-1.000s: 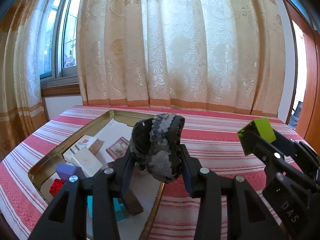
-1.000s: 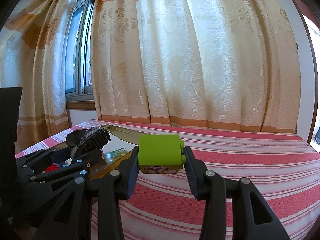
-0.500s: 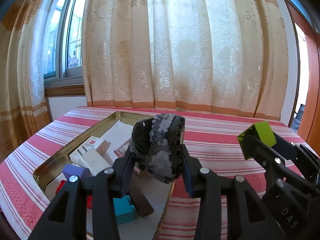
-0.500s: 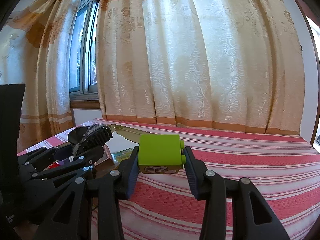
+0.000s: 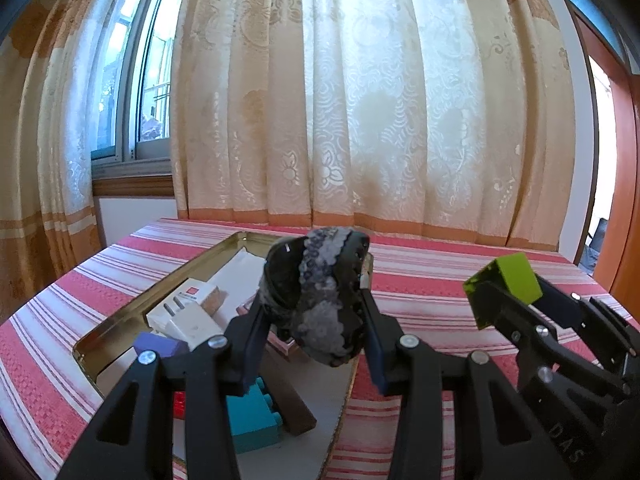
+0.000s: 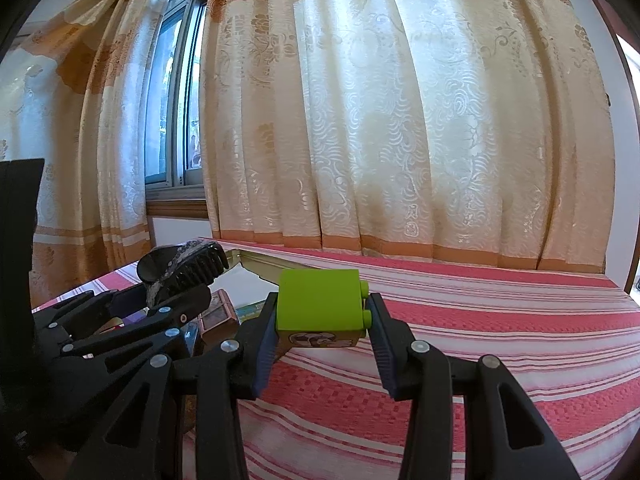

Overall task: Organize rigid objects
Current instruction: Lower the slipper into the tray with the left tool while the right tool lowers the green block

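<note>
My left gripper (image 5: 314,312) is shut on a black hair claw clip (image 5: 316,292) with a grey lace-like band, held above the right edge of a gold metal tray (image 5: 120,320). The clip also shows in the right wrist view (image 6: 180,268). My right gripper (image 6: 322,320) is shut on a lime-green toy block (image 6: 320,304) with studs on its right side, held above the striped tablecloth just right of the tray. The block also shows in the left wrist view (image 5: 508,280).
The tray holds a white plug adapter (image 5: 184,316), a purple block (image 5: 160,346), a teal brick (image 5: 252,416), a red brick (image 5: 179,404), a brown stick (image 5: 288,396) and small cards. The red-striped tablecloth (image 6: 500,320) spreads to the right. Curtains and a window stand behind.
Both grippers have risen a little and tilted up, each keeping its object. The tray now sits lower in the left wrist view.
</note>
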{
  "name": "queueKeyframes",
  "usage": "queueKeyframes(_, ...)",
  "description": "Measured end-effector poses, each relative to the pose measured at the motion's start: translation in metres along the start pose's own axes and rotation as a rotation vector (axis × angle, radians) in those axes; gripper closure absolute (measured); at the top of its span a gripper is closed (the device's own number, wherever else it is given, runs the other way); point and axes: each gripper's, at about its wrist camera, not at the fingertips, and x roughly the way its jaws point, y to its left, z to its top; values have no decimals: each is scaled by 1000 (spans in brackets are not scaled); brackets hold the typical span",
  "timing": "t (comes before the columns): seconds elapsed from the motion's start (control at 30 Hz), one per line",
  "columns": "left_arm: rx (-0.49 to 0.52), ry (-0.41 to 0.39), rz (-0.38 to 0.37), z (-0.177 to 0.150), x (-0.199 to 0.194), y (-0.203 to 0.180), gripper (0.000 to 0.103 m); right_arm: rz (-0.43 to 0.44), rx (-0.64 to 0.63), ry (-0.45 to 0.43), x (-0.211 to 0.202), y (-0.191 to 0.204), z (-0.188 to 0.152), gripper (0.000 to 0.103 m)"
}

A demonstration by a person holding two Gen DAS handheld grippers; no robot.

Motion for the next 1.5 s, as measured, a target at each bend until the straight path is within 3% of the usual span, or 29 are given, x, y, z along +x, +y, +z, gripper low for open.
queueKeyframes(1.5, -46, -19, 45, 3, -1, 31, 61, 66, -26, 6, 13, 33, 4, 58)
